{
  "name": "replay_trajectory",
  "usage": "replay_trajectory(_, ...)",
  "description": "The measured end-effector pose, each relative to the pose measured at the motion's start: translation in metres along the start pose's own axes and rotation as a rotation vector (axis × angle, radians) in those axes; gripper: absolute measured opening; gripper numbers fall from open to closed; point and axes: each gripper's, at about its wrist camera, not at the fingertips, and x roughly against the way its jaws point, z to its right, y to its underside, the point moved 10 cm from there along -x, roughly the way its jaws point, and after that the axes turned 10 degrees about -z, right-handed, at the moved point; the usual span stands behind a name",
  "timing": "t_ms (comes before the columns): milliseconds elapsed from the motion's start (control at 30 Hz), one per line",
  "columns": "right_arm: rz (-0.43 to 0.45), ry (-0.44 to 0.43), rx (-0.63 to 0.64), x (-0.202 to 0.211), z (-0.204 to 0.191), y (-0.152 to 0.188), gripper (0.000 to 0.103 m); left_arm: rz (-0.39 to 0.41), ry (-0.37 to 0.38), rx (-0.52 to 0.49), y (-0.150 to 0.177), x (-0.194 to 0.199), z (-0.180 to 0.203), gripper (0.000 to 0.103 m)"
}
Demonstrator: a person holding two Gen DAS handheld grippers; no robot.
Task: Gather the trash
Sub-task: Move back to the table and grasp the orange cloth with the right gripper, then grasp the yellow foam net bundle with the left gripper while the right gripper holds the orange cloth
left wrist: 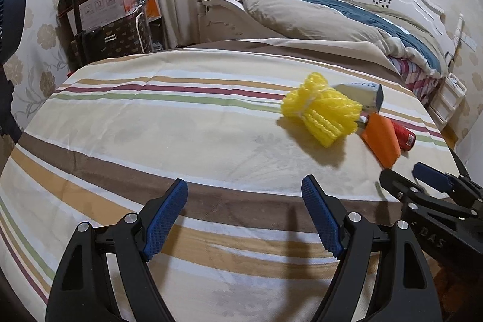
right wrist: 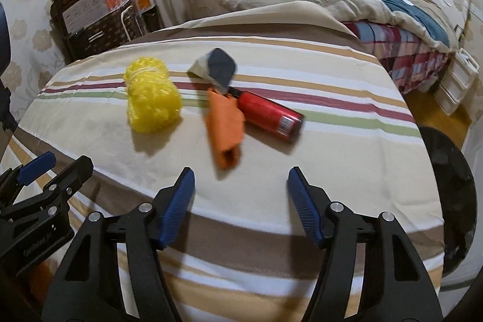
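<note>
Hovering over the striped worktop (right wrist: 347, 122), the left gripper (left wrist: 244, 213) and right gripper (right wrist: 240, 201) gape empty; 4 scraps lie toward its far edge: yellow foam net (right wrist: 152, 98), orange wrapper (right wrist: 225, 125), red can (right wrist: 270, 115), small carton (right wrist: 219, 68).

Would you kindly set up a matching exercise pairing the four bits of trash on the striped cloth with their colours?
Things:
1. foam net bundle
2. can
3. folded wrapper
4. small carton

Colours:
A. red
B. grey and dark blue
C. yellow
D. orange

Pairs: 1-C, 2-A, 3-D, 4-B
</note>
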Motion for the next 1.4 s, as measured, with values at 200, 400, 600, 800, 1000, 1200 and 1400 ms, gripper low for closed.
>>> replay_trajectory(200,0.001,0.000,0.011,-0.009,-0.010,-0.013,0.055,-0.007,0.008,0.011,-0.002,-0.003,-0.004,0.078)
replay_trajectory(400,0.004,0.009,0.017,-0.012,-0.013,-0.018,0.038,-0.011,0.008,0.021,-0.004,-0.005,-0.007,0.079)
replay_trajectory(600,0.007,0.006,0.013,-0.011,-0.013,-0.018,0.019,-0.012,0.002,0.007,-0.005,-0.006,-0.005,0.079)
replay_trajectory(800,0.008,-0.001,0.012,-0.010,-0.013,-0.016,0.017,-0.008,-0.005,-0.004,-0.005,-0.006,-0.002,0.080)
replay_trajectory(1000,0.010,-0.005,0.001,-0.005,-0.008,-0.010,0.017,-0.006,-0.005,-0.016,-0.006,-0.006,0.003,0.080)
replay_trajectory(1200,0.012,-0.008,-0.034,-0.004,0.006,-0.008,0.017,-0.002,0.007,-0.032,-0.006,-0.005,0.013,0.080)
replay_trajectory(1400,0.013,-0.004,-0.039,-0.005,0.009,-0.010,0.017,0.000,0.025,-0.047,-0.008,-0.005,0.025,0.080)
